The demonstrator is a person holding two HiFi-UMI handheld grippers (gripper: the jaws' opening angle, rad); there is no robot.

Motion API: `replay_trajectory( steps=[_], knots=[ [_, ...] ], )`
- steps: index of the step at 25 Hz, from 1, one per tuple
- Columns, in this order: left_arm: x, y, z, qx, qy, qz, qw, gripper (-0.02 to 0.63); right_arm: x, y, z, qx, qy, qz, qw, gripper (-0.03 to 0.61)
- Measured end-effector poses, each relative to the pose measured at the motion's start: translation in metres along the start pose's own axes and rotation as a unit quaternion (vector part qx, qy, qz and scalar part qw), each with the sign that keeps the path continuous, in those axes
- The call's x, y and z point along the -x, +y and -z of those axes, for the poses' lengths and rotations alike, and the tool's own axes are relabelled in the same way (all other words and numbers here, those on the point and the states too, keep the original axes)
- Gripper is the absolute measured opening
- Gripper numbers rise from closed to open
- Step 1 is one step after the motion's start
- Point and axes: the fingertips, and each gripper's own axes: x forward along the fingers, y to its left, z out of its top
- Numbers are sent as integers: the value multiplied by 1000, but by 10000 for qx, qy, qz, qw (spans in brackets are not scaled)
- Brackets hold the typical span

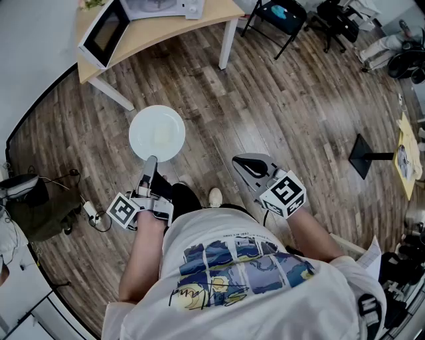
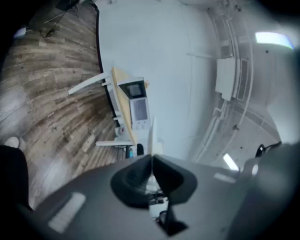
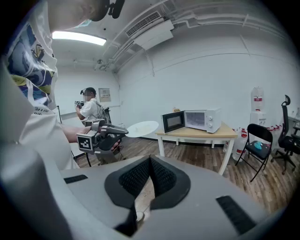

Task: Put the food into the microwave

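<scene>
A white round plate (image 1: 157, 135) hangs level above the wood floor, and my left gripper (image 1: 152, 161) is shut on its near rim. In the left gripper view the plate (image 2: 151, 133) shows edge-on as a thin white line between the closed jaws of the left gripper (image 2: 151, 157). I cannot make out food on it. The white microwave (image 1: 163, 6) stands on a wooden table (image 1: 159, 32) ahead, its door (image 1: 106, 32) swung open. My right gripper (image 1: 241, 161) is shut and empty, to the right of the plate. The right gripper view shows the right gripper (image 3: 150, 160), the plate (image 3: 143, 128) and the microwave (image 3: 201, 119).
A black folding chair (image 1: 279, 16) stands right of the table, with office chairs beyond it. A black stand base (image 1: 365, 156) lies on the floor at right. A dark bag and cables (image 1: 33, 206) lie at left. Another person (image 3: 89, 110) stands by the far wall.
</scene>
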Motion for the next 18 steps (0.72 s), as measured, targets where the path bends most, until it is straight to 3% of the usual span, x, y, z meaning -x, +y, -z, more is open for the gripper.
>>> replay_trajectory(
  steps=[4, 9, 16, 18],
  knots=[
    [-17, 6, 2, 77, 39, -109, 9999, 18, -1, -19, 0, -57, 30, 54, 10000, 6],
    [-63, 14, -21, 104, 95, -8, 9999, 18, -28, -56, -13, -41, 17, 188, 9998, 6],
    [-149, 16, -80, 147, 318, 231, 9991, 18, -75, -118, -77, -9, -122, 661, 9977, 8],
    [-172, 15, -95, 199, 397, 308, 9985, 18, -90, -135, -95, 49, -184, 786, 9967, 36]
  ],
)
